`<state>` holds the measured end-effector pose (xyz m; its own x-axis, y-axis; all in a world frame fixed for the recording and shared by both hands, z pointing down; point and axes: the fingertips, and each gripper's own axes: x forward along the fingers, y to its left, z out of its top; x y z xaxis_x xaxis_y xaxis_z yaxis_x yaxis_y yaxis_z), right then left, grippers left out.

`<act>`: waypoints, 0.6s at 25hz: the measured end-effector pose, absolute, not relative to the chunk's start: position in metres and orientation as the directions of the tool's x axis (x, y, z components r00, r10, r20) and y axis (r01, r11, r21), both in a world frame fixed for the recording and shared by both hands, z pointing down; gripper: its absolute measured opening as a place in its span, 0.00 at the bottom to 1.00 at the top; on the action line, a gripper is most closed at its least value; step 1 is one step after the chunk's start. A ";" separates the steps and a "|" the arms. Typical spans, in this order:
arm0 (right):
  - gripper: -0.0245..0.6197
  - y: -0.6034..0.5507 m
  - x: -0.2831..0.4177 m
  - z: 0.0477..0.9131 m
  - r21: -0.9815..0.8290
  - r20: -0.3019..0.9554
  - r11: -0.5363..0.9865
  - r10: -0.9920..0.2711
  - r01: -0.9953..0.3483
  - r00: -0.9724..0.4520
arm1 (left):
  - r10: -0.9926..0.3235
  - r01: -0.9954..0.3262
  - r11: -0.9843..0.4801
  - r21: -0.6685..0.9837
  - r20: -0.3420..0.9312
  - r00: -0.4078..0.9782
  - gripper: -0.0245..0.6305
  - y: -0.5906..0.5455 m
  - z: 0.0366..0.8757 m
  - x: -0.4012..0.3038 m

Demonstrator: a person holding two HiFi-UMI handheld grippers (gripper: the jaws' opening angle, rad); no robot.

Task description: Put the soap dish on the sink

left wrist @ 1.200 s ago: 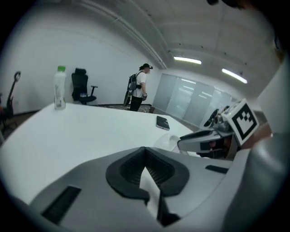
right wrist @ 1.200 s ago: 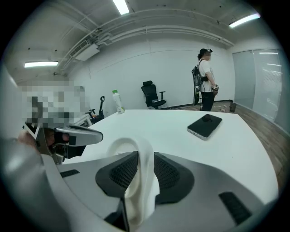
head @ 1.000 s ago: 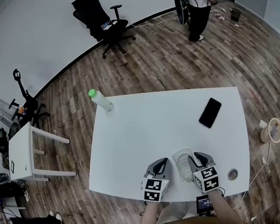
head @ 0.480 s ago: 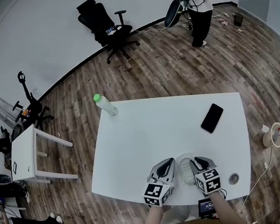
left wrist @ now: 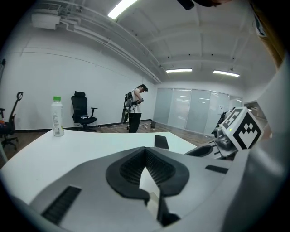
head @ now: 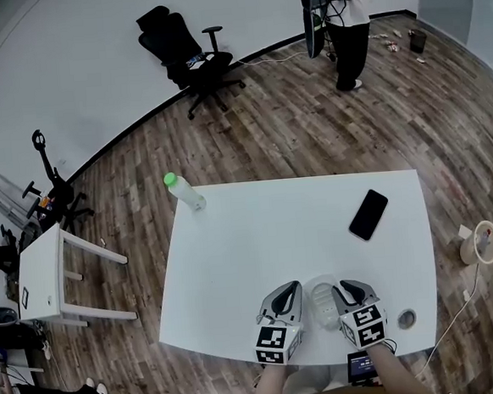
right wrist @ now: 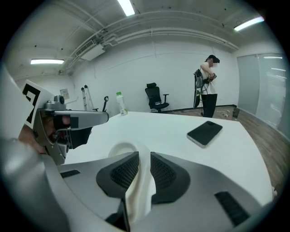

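Observation:
A white translucent soap dish (head: 323,300) hangs at the front edge of the white table (head: 258,233). My right gripper (head: 346,294) is shut on its right rim. In the right gripper view the dish's thin wall (right wrist: 125,147) runs down between the ribbed black pads of the right gripper (right wrist: 144,170). My left gripper (head: 287,298) hovers just left of the dish, apart from it. In the left gripper view the left gripper (left wrist: 146,165) is shut with nothing between its pads. No sink is in any view.
A black phone (head: 368,214) lies at the table's right. A clear bottle with a green cap (head: 182,191) stands at the far left corner. A small round object (head: 406,318) sits at the front right corner. A person (head: 343,14) and an office chair (head: 188,48) are far behind.
My left gripper has risen slightly beside the dish. The right gripper keeps its hold on the dish in about the same spot. The person in the background has shifted.

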<state>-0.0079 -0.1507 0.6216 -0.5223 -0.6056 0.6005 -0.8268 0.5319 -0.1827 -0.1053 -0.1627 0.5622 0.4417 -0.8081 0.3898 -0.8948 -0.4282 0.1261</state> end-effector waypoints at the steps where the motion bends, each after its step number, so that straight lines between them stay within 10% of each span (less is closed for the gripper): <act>1: 0.17 -0.152 -0.006 0.618 -0.174 0.590 0.528 -0.620 -0.831 -0.517 | -0.808 -0.897 -0.424 0.126 0.394 0.437 0.05 -0.163 0.562 -0.106; 15: 0.05 -0.166 0.027 0.530 -0.064 0.383 0.468 -0.804 -0.881 -0.455 | -0.865 -0.922 -0.376 0.091 0.323 0.385 0.05 -0.165 0.521 -0.109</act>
